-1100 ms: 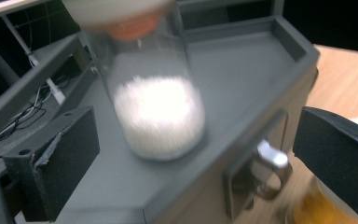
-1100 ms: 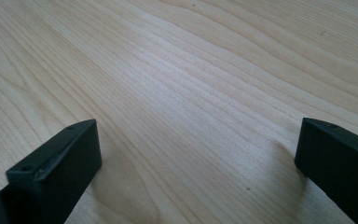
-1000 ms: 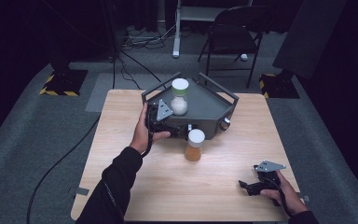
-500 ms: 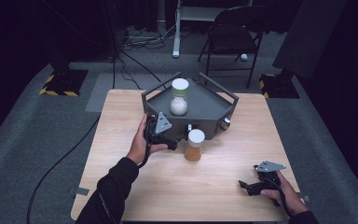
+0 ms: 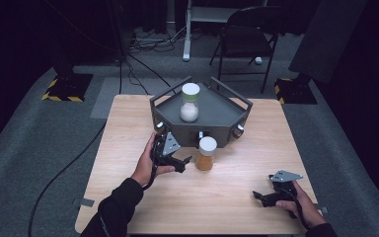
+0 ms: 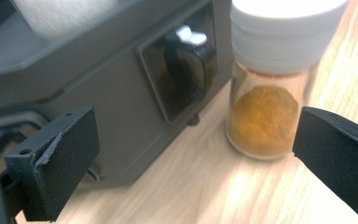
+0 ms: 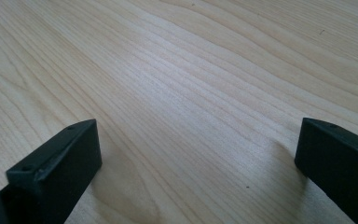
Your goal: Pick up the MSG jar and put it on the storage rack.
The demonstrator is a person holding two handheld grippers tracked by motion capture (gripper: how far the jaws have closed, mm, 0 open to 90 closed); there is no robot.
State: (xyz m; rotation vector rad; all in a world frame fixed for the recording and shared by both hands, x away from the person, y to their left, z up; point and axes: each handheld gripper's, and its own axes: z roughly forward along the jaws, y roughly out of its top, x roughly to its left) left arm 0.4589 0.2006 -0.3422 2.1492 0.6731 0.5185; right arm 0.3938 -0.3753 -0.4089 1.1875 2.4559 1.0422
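The left gripper (image 5: 183, 162) has its jaws wide open and holds nothing; the jar of orange powder (image 6: 272, 88) stands upright just ahead, near the right jaw but not between the two. This jar (image 5: 207, 153) is on the wooden table (image 5: 128, 128), just beside the front wall of the grey tray (image 5: 222, 116). A second jar with white content (image 5: 190, 102) stands in the tray. The right gripper (image 5: 259, 196) is also wide open and empty, low over the bare table, well apart from the jars
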